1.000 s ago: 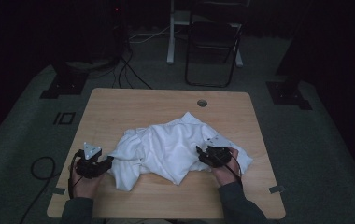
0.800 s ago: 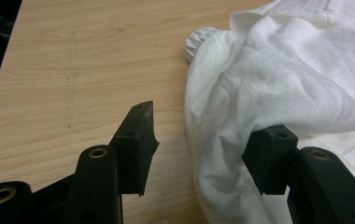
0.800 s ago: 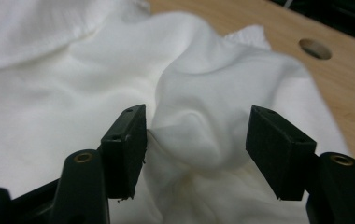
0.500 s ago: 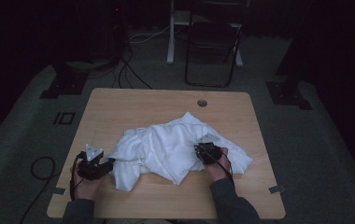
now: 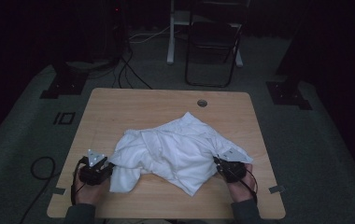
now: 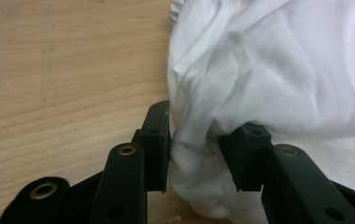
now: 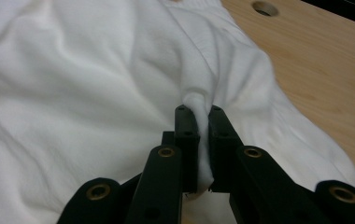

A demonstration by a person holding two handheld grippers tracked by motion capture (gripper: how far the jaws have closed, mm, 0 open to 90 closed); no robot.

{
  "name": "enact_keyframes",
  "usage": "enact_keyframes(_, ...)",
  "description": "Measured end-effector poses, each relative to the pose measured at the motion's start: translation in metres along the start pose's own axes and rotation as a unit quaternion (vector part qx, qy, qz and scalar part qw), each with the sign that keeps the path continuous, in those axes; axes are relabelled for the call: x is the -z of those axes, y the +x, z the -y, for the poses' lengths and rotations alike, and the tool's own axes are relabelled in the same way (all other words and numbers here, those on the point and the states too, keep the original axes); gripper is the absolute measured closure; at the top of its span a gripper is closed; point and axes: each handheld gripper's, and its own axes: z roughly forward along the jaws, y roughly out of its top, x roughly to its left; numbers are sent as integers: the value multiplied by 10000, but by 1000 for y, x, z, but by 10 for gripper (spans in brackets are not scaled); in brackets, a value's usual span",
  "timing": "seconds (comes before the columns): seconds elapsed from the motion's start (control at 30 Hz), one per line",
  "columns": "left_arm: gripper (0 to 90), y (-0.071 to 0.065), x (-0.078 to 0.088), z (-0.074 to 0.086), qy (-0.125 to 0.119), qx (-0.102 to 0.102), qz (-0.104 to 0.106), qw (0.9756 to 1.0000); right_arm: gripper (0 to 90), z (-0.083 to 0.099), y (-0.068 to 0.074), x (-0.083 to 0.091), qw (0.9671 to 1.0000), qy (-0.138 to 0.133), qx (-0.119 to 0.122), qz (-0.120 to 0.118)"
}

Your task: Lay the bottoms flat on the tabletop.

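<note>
Cloth, white, soft and crumpled, lies in a heap in the middle of the light wooden worktop, a bit nearer the person's side. It looks like a piece of clothing, but which kind is hard to tell.

The left hand-held gripper sits at the left edge of the heap, held by the person's left hand. In the left gripper view its two black jaws have a fat bunch of the white cloth between them. The jaws have just been closing, and both now touch the bunch, one on each side, pinching it.

The right hand-held gripper is at the right edge of the heap, held by the right hand. In the right gripper view its jaws are pressed close together, pinching a thin fold of the cloth that sticks up between them.

A small round hole is in the worktop behind the heap. A dark folding chair stands on the floor behind the worktop.
</note>
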Motion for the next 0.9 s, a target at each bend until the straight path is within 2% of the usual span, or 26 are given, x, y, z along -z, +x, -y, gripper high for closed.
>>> enact_keyframes(0.1,675,0,0,3,57,-45,11,10000,852,14,-9,12,9999,32,-91,142)
enact_keyframes(0.17,697,-1,-1,4,117,-74,-65,9999,851,22,-14,19,9996,79,-188,197)
enact_keyframes(0.23,697,1,-1,6,162,-32,-95,9998,850,31,-18,23,9991,134,-255,316)
enact_keyframes(0.33,647,6,2,8,180,90,-149,9997,835,41,-23,24,9985,261,-351,316)
enact_keyframes(0.4,599,11,7,7,91,215,-150,9996,756,44,-25,24,9986,286,-380,221)
enact_keyframes(0.5,547,15,15,1,-97,336,-156,9993,594,37,-26,27,9992,55,-341,213)
enact_keyframes(0.57,526,14,18,-7,-210,338,-133,9991,538,29,-26,29,9993,-100,-275,239)
enact_keyframes(0.73,493,1,13,-33,-330,171,30,9993,511,1,-25,23,9992,-303,-80,234)
enact_keyframes(0.9,484,-23,-1,-63,-339,-108,179,9992,513,-19,-26,-3,9996,-226,-74,163)
